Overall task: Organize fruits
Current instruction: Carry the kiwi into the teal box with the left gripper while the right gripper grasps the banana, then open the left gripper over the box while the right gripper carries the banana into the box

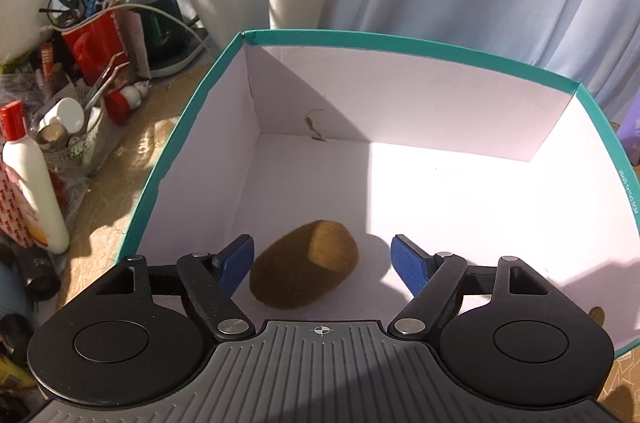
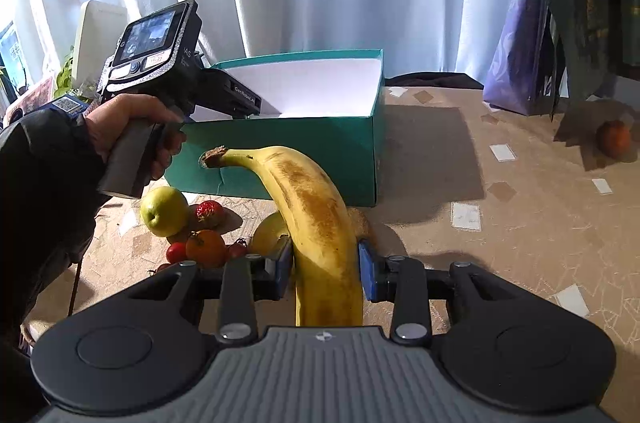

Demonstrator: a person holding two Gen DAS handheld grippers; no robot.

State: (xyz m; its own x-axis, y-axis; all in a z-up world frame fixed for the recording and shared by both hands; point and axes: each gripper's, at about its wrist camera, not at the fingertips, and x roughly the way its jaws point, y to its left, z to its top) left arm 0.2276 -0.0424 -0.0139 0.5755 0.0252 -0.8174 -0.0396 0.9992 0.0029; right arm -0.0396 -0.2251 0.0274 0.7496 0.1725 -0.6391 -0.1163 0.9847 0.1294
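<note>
Fuzzy brown kiwi (image 1: 306, 263) lying on the white floor of the teal box (image 1: 400, 41), untouched between the wide-spread left gripper (image 1: 322, 261). Right gripper (image 2: 325, 269) clamps a brown-flecked yellow banana (image 2: 316, 223).

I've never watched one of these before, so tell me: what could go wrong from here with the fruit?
The kiwi lies on the box floor between the open left hand-held gripper; pulling out carelessly might nudge it. The right hand-held gripper clamps the banana near one end, so it could swing or bruise. The left hand hangs over the box, possibly blocking the banana.
</note>
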